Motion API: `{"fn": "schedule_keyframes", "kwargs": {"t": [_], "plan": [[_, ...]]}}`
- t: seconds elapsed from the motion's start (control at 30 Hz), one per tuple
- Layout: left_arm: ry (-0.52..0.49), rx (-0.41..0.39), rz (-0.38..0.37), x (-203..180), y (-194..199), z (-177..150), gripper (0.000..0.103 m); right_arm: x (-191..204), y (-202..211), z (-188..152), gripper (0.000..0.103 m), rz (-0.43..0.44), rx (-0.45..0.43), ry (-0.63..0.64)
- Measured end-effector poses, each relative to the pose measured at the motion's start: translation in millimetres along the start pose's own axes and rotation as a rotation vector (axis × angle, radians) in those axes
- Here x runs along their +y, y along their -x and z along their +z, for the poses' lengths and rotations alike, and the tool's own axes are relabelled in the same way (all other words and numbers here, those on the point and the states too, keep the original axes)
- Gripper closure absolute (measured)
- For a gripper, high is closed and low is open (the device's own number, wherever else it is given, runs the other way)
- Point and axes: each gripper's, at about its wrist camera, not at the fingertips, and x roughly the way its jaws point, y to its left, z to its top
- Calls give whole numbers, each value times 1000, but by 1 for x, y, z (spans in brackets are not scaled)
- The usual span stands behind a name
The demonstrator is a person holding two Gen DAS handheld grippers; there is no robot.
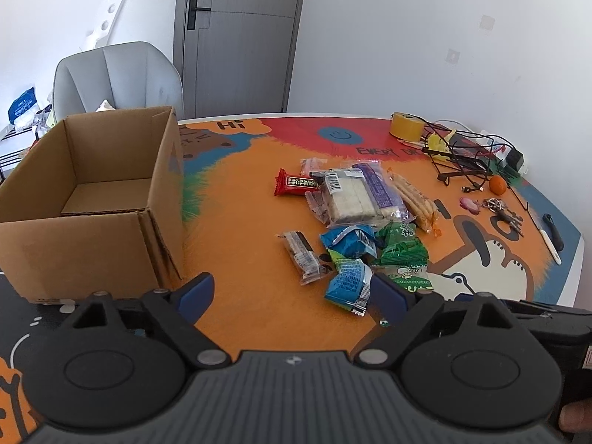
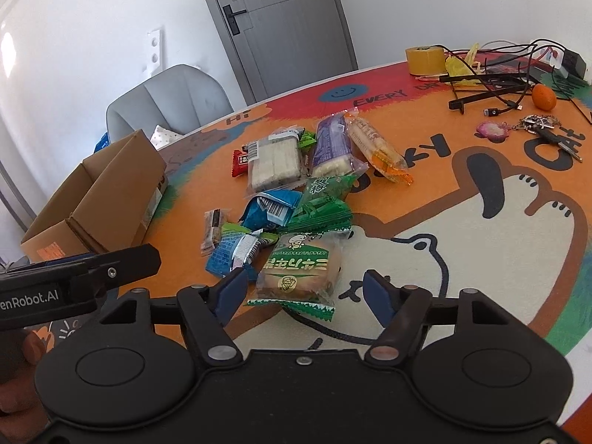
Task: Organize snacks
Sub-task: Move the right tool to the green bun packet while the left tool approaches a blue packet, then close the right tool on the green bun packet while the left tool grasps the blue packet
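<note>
Several snack packets lie heaped on the round table: a red bar (image 1: 292, 182), a clear pack of white wafers (image 1: 346, 196), a purple pack (image 1: 377, 187), biscuit sticks (image 1: 416, 201), blue packets (image 1: 349, 283), green packets (image 1: 401, 248). An open, empty cardboard box (image 1: 92, 199) stands at the left. My left gripper (image 1: 292, 294) is open and empty above the table, just before the blue packets. My right gripper (image 2: 305, 292) is open around a green-trimmed cake packet (image 2: 299, 268), its fingers on either side, apart from it.
A yellow tape roll (image 1: 405, 125), tangled cables (image 1: 466, 155), an orange fruit (image 1: 497, 186), keys (image 1: 499, 209) and a pen (image 1: 551, 240) lie at the table's far right. A grey chair (image 1: 118, 77) stands behind the box. The left gripper body (image 2: 74, 273) shows in the right wrist view.
</note>
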Motion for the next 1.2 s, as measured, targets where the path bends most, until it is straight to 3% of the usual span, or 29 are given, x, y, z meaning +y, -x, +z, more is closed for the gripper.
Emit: {"fn": "schedule_keyframes", "kwargs": {"t": [0.17,0.33,0.73,0.93,1.0,1.07,1.2], "plan": [[23,28,-7,-1,-15,2,32,4,-16,1,35,8,1,-3],[26,46,-8,-6,-27,3,34,-1,-23,0,47,11,-1,9],[-14,67,-63,-35,-49,4,48,-31,-8,1,50,-38,-17,-28],[-12,91,-81,-43,-63,4,55,-39,-4,0,47,-86,-30,-37],[-15,98,-77,-44,-67,2,55,-37,-7,0,42,-98,-28,-28],[-5,117,-68,-41,-74,-1,56,-33,-9,0,31,-114,-34,-18],[-9,106,-55,-39,-74,-4,62,-28,-14,-2,28,-142,-46,-1]]}}
